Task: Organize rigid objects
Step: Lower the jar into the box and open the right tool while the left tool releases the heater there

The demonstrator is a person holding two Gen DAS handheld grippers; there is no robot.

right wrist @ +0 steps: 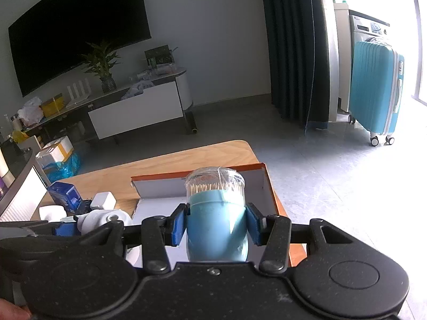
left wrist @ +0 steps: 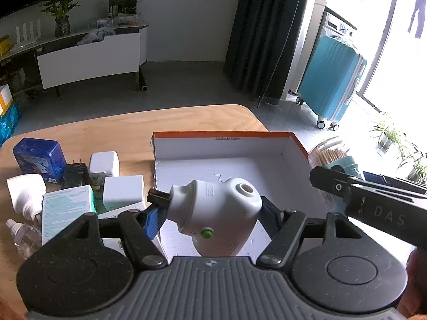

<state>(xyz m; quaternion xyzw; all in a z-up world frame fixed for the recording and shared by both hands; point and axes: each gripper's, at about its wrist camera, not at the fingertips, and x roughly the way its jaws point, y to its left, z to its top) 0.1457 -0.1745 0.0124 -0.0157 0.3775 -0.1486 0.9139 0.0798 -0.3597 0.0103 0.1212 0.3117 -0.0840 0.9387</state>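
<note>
My left gripper [left wrist: 210,213] is shut on a white plug-in device with a green button [left wrist: 218,213] and holds it over the white floor of an open orange-rimmed box [left wrist: 224,134]. My right gripper [right wrist: 216,225] is shut on a teal toothpick holder with a clear lid [right wrist: 216,218], held over the right part of the same box [right wrist: 269,186]. The toothpick holder [left wrist: 333,157] and the right gripper's body show at the right edge of the left wrist view. The white device [right wrist: 98,220] shows at the left of the right wrist view.
Left of the box on the wooden table [left wrist: 133,125] lie a blue tin [left wrist: 40,158], a white charger [left wrist: 104,162], a black adapter [left wrist: 76,174], white and teal cartons [left wrist: 66,208], a white plug-in [left wrist: 25,192] and a clear dropper bottle [left wrist: 22,236]. A teal suitcase [left wrist: 331,80] stands on the floor.
</note>
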